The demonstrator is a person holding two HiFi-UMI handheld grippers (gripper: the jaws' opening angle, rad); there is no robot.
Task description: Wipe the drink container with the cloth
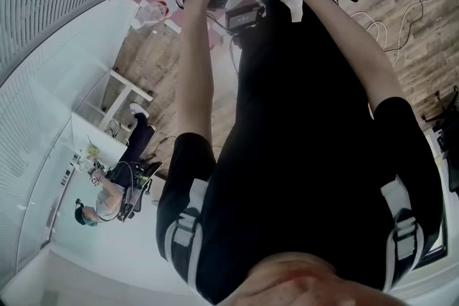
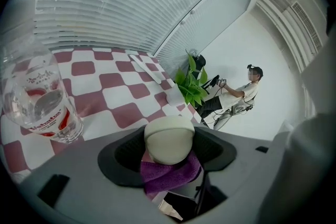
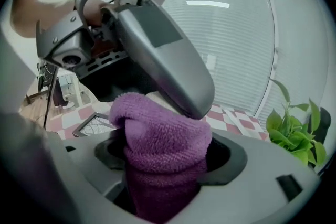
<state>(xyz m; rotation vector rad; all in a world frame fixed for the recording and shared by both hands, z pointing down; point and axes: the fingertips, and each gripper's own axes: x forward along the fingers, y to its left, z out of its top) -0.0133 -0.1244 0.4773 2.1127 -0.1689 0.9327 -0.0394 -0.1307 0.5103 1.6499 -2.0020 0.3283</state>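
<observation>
Between the left gripper's point(image 2: 168, 153) closed jaws sits the drink container point(image 2: 169, 136), cream cap showing, held near the checked table point(image 2: 121, 97). The purple cloth point(image 3: 163, 139) presses against its body, pinched tight in the right gripper point(image 3: 168, 157). A clear red-labelled bottle point(image 2: 42, 97) stands on the table, and a potted plant point(image 2: 190, 85) farther off.

Fuzzy cloth, smooth plastic
The purple cloth point(image 3: 163, 139) is matt, looped terry. The drink container point(image 2: 169, 136) has a smooth, matt cream cap. The water bottle point(image 2: 39, 97) is clear and glossy, and the checked tablecloth point(image 2: 115, 89) looks smooth.
</observation>
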